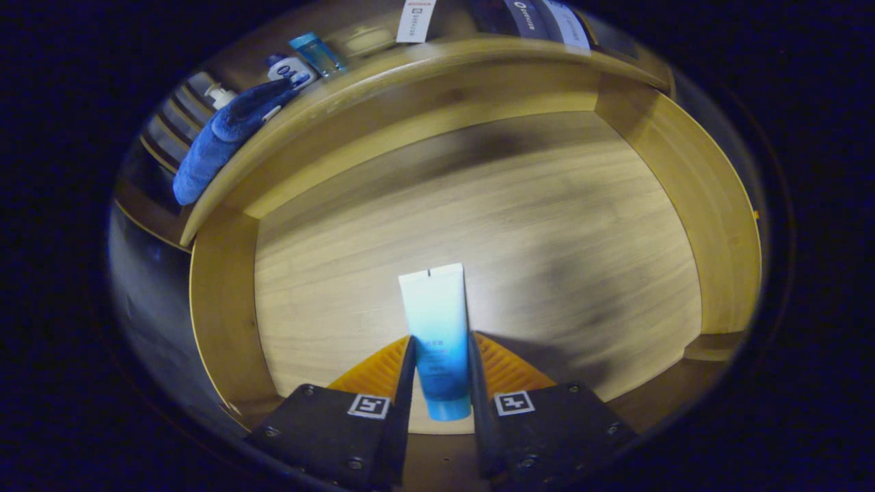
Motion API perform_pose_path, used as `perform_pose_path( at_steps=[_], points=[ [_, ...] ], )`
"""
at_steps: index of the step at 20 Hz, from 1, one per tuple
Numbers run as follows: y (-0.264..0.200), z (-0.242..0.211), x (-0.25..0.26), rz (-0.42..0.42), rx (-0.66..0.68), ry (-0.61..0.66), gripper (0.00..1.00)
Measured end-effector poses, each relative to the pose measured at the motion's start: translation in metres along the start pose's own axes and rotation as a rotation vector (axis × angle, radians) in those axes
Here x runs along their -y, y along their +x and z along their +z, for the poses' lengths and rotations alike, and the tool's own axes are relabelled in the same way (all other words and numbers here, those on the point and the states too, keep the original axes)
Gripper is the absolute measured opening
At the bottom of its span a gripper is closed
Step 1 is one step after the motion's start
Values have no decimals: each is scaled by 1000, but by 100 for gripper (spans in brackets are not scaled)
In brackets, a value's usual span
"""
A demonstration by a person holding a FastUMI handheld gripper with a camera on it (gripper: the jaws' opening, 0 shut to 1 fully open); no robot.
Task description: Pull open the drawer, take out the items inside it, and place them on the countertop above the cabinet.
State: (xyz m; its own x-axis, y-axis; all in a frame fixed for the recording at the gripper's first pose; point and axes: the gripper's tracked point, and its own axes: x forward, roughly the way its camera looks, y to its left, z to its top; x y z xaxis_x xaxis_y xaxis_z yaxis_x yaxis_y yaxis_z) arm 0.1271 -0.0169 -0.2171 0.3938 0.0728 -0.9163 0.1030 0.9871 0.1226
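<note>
A white-to-blue squeeze tube [436, 328] sits between my two fingers, its flat crimped end pointing away from me and its blue cap end towards me. My gripper [439, 355] is shut on the tube, with both fingers pressing on its lower blue part. Below and beyond it lies the open wooden drawer [219, 307], whose light wood floor is bare. Above the drawer's far side runs the cabinet's countertop [383, 75]. On it lie a folded blue towel [219, 137], a small blue-and-white bottle [287, 67], a clear blue bottle [318, 55] and a white pump bottle [219, 94].
The drawer's wooden side walls [724, 205] rise on both sides of the tube. A pale round dish [369, 41] and hanging white paper tags [415, 20] stand further back on the countertop. A slatted rack [171, 123] is behind the towel.
</note>
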Motion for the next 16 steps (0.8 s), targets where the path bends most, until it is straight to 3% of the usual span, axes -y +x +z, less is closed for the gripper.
perform_pose_path(
  at_steps=[3, 6, 8, 16],
  points=[
    [-6, -5, -8, 28, 37, -40, 41],
    [-26, 8, -13, 39, 181, -87, 41],
    [-42, 16, -23, 96, 261, -99, 41],
    [-150, 72, -46, 224, 660, -107, 41]
  ],
)
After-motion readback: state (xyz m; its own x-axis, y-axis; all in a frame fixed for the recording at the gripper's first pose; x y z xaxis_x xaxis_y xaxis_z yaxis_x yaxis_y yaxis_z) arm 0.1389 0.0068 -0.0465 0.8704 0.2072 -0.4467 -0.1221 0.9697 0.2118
